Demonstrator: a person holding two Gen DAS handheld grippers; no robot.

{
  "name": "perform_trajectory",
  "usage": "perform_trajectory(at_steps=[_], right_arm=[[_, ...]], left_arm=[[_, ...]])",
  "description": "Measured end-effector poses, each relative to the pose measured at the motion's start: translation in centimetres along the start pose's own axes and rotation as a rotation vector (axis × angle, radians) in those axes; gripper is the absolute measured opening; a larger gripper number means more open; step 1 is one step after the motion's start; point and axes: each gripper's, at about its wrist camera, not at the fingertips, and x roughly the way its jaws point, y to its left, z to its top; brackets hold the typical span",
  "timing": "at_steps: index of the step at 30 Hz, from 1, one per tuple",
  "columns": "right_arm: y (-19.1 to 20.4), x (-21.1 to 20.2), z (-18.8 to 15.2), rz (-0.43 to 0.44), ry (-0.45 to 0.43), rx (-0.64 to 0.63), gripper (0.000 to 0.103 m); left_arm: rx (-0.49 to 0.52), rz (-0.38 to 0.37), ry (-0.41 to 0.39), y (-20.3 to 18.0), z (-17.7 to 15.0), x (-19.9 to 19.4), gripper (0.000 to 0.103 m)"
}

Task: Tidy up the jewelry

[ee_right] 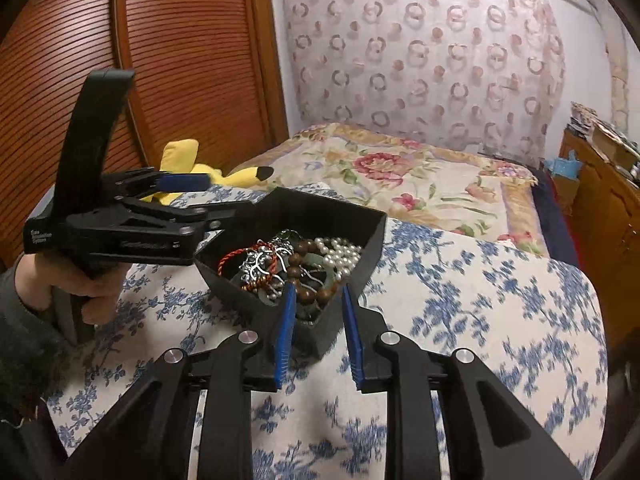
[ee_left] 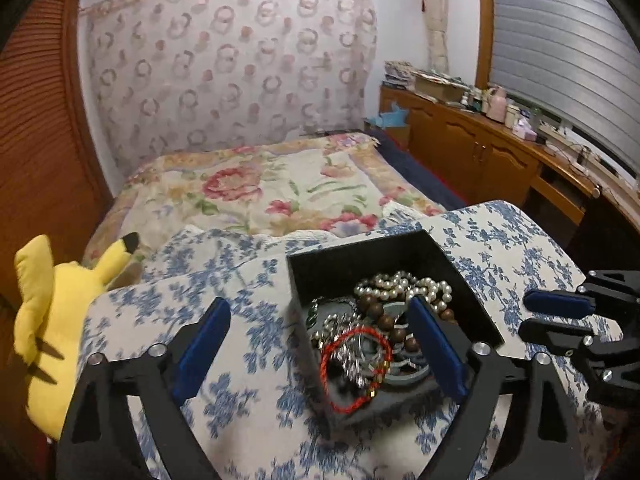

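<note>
left tool spread wide | right tool straddles box corner

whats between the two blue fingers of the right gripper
In the right wrist view, the near corner of the black box sits between the right gripper fingers, with brown wooden beads just inside it.

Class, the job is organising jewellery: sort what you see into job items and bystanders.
Job items: black square box; white pearl necklace; brown wooden bead bracelet; red cord bracelet.
Bystanders: yellow plush toy; floral bedspread; wooden cabinet.
</note>
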Motion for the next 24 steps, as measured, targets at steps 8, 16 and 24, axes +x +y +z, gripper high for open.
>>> perform_trajectory(at_steps=[8, 16, 24], right_arm=[[1.1, -4.1, -1.7, -0.078, -0.078, 0.043, 0.066], [2.9, -8.6, -3.1, -0.122, -0.170, 0.070, 0.087], [4.4, -11.2, -4.2, -0.203, -0.222, 0.102, 0.100]], left_arm=[[-0.047, 0.056, -0.057, -0.4, -2.6, -6.3, 0.095], [-0.077, 0.065, -0.092, -1.2, -5.5, -11.6, 0.095], [-0.048, 0.141, -0.128, -2.5, -7.9, -15.0, 0.095]])
